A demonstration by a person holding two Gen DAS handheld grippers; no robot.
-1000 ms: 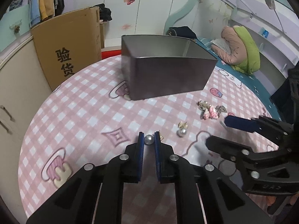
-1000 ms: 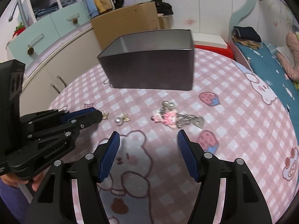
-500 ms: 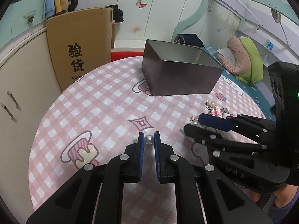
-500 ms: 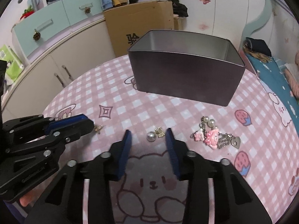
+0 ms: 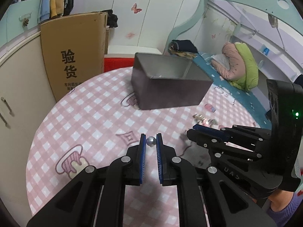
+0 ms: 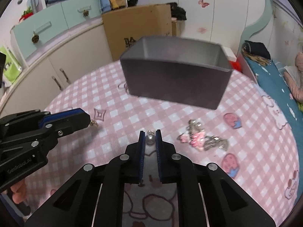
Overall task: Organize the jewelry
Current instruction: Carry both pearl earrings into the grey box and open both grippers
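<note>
My left gripper (image 5: 151, 141) is shut on a pearl earring (image 5: 151, 141) and holds it above the pink checked tablecloth; it also shows at the left of the right wrist view (image 6: 89, 120), with the earring's gold part hanging at its tip (image 6: 94, 123). My right gripper (image 6: 150, 139) is shut on a second pearl earring (image 6: 150, 138); in the left wrist view its fingers (image 5: 191, 131) sit to the right. An open grey metal box (image 5: 168, 83) (image 6: 176, 75) stands at the far side. A pink charm keychain (image 6: 202, 141) (image 5: 203, 120) lies on the cloth.
The round table (image 6: 265, 132) has a cartoon-print pink cloth. A cardboard box (image 5: 73, 51) and cream cabinets (image 6: 62, 56) stand behind on the left. A bed with blue sheet (image 6: 274, 79) is on the right.
My right gripper has closed on the second pearl earring on the cloth. My left gripper has lifted and drawn back with its earring, and the box looks farther away.
</note>
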